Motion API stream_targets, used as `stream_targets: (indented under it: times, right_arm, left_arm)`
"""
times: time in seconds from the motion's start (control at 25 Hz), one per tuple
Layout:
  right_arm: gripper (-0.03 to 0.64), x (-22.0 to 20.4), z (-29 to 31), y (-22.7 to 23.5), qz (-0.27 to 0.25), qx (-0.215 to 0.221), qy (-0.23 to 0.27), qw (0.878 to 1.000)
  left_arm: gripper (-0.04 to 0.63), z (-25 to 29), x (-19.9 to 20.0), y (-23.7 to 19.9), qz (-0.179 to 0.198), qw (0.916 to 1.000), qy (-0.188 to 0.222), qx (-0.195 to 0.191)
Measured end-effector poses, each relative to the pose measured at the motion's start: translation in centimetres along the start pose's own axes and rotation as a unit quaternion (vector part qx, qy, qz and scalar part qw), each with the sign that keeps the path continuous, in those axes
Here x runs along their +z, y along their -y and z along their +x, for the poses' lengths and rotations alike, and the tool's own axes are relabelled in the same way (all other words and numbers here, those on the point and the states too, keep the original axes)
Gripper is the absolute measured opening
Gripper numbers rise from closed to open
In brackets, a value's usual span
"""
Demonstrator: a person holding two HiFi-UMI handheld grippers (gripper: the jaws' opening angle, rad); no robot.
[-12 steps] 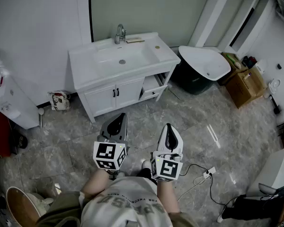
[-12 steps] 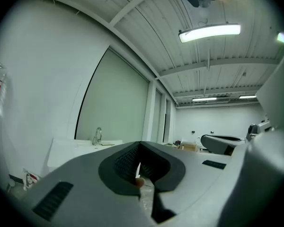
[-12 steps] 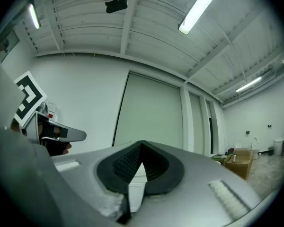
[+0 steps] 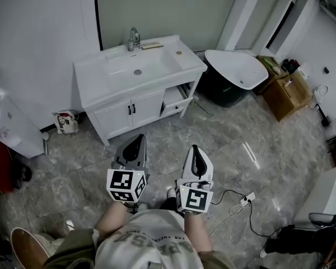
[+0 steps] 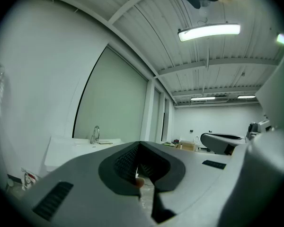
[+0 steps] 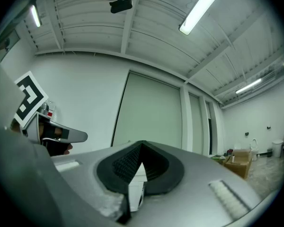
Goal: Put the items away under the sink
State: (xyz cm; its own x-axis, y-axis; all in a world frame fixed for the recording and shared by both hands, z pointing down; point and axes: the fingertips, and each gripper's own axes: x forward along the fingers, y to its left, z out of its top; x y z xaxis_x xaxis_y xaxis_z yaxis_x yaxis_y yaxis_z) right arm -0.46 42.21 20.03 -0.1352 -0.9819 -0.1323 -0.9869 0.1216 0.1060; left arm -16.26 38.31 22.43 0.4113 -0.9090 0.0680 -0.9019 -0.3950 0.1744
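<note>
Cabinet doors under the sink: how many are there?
2. The left door and the right door stand side by side under the sink, both shut. None seems hidden.

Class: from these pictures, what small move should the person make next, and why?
Probably step toward the vanity: the left gripper and right gripper are shut and empty, well short of it, and its cabinet doors look closed.

Bare floor (image 4: 162,132) is lying open ahead of the left gripper (image 4: 138,140) and right gripper (image 4: 195,150) up to the cabinet (image 4: 157,103), whose closed doors (image 4: 123,115) are barring the inside, while a tub (image 4: 235,69) is standing ahead-right and a cable (image 4: 239,206) is trailing beside the right gripper.
</note>
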Motion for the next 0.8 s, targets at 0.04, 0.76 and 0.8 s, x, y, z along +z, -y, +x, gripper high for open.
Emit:
stream_targets:
  times: [0.04, 0.76, 0.8]
  right_arm:
    - [-0.002, 0.1, 0.1, 0.1, -0.002, 0.000, 0.001, 1.000]
    - [0.257, -1.8, 7.2, 7.2, 0.065, 0.060, -0.004, 0.996]
    - [0.258, -2.1, 7.8, 8.0, 0.061, 0.064, -0.006, 0.996]
  left_arm:
    - [0.008, 0.2, -0.1, 0.1, -0.001, 1.0000, -0.001, -0.001]
    - [0.250, 9.8, -1.5, 3.5, -0.011, 0.9995, -0.029, -0.011]
    - [0.286, 10.7, -1.5, 3.9, -0.012, 0.9994, -0.029, -0.012]
